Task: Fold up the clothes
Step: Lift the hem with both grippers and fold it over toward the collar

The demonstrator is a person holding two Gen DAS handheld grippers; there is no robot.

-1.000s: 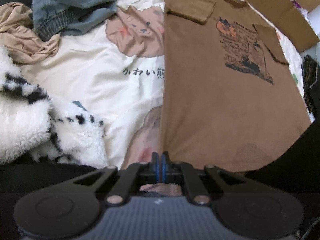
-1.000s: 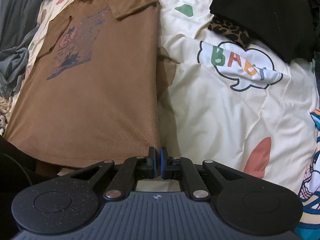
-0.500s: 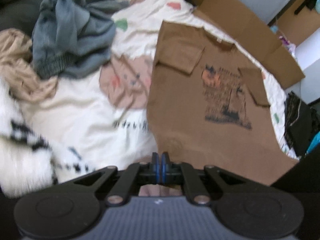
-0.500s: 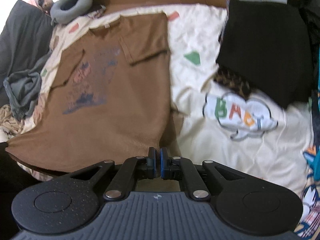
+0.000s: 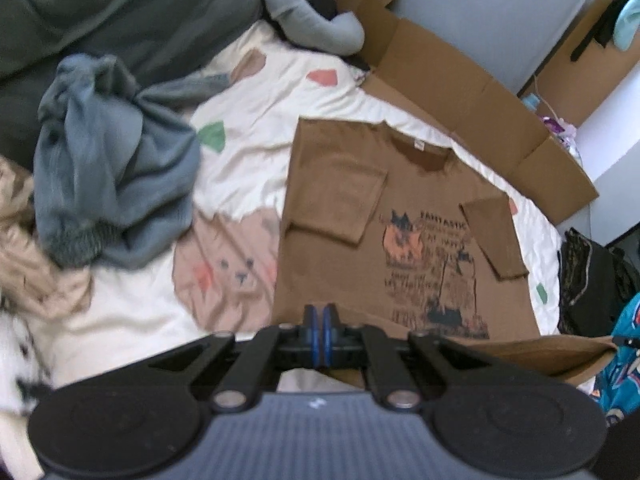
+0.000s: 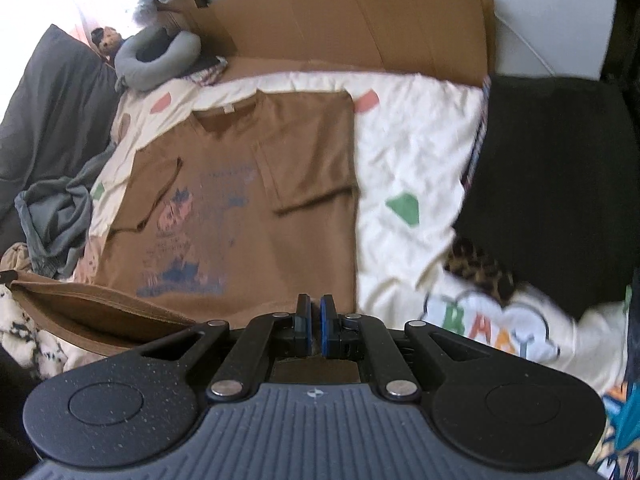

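We count one brown T-shirt [image 5: 344, 240], thin soft knit, printed chest graphic, both short sleeves folded in over the front; it lies flat on the cream patterned quilt [image 5: 240, 160] ahead of both grippers, its hem raised off the quilt toward them. Left gripper [image 5: 319, 334]: blue pads pressed together on the hem's left corner. Right gripper [image 6: 316, 332]: pads clamped on the hem's right corner, brown cloth visible beneath them. Left of the left gripper, one crumpled grey-blue garment [image 5: 112, 168], ribbed at its edge. Beyond the shirt, one flattened cardboard sheet [image 6: 352, 28], creased in panels, and one grey U-shaped neck pillow [image 6: 156, 60]. Right of the right gripper, one black folded stack [image 6: 552, 184].
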